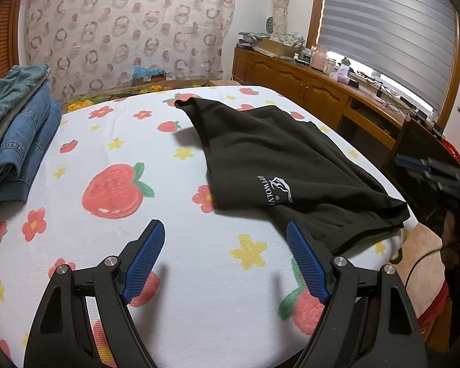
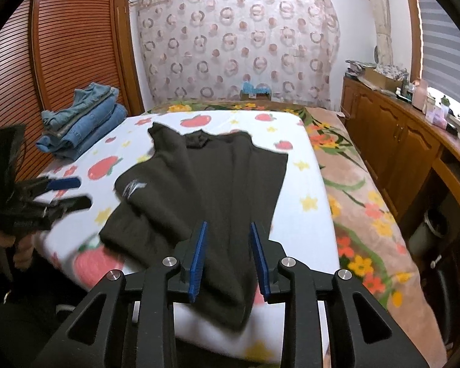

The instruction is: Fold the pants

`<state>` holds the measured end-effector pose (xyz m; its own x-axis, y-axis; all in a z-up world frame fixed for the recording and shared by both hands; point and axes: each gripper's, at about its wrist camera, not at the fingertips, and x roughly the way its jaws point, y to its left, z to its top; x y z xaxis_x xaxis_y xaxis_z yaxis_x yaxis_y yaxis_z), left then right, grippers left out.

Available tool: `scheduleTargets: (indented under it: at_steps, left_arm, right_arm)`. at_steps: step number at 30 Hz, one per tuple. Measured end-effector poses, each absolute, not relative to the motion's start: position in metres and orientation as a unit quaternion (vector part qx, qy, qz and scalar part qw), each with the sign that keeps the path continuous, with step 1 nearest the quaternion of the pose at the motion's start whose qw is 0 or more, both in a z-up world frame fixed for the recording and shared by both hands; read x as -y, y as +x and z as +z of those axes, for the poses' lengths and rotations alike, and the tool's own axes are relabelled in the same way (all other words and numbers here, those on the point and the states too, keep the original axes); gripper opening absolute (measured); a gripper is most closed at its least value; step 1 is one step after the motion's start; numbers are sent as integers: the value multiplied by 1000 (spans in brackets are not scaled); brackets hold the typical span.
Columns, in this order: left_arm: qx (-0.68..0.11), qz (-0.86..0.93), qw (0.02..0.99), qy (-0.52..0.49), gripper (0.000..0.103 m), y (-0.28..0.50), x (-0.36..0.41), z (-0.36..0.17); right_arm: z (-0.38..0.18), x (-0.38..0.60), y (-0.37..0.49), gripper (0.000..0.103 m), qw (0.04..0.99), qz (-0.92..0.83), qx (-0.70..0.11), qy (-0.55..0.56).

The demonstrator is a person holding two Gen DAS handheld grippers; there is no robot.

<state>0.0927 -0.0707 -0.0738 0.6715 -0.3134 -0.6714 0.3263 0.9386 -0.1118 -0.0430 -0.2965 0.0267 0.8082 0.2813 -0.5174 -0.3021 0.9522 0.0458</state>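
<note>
Lying on the bed sheet, one pair of black pants sat ahead and to the right of the left claw, its near hem just beside that claw's right finger. Left claw was released, both blue pads spread wide over bare sheet, holding nothing; whether the right pad touched the fabric, cannot tell.

Right wrist view: the same pants ran straight ahead from the right claw, with a narrow end of the fabric coming back between its two blue pads. Right claw was released too, partly closed, a gap showing on either side of the cloth, pads not pressing it. A white logo showed on the pants ahead-left of the right claw; in the left view the logo was ahead-right of the left claw. The left claw appeared far to the left of the right claw, beside the pants' left edge, apart from the fabric, with a hand behind it.

Counts: one pair of black pants, two claws, one stack of folded denim far ahead-left of the left claw, on the sheet. Items in the stack too bunched to count exactly. One wooden cabinet stood to the right of the right claw, beyond the bed edge.
</note>
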Motion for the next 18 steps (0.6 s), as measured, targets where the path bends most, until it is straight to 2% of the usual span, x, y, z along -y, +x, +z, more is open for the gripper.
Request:
scheduleTargets:
  at_steps: [8, 18]
  left_arm:
    - [-366, -174, 914, 10, 83, 94, 70, -75]
    - [-364, -172, 915, 5, 83, 97, 65, -76]
  right_arm:
    - [31, 305, 34, 30, 943, 156, -292, -26]
    - [0, 306, 135, 30, 915, 146, -376, -28]
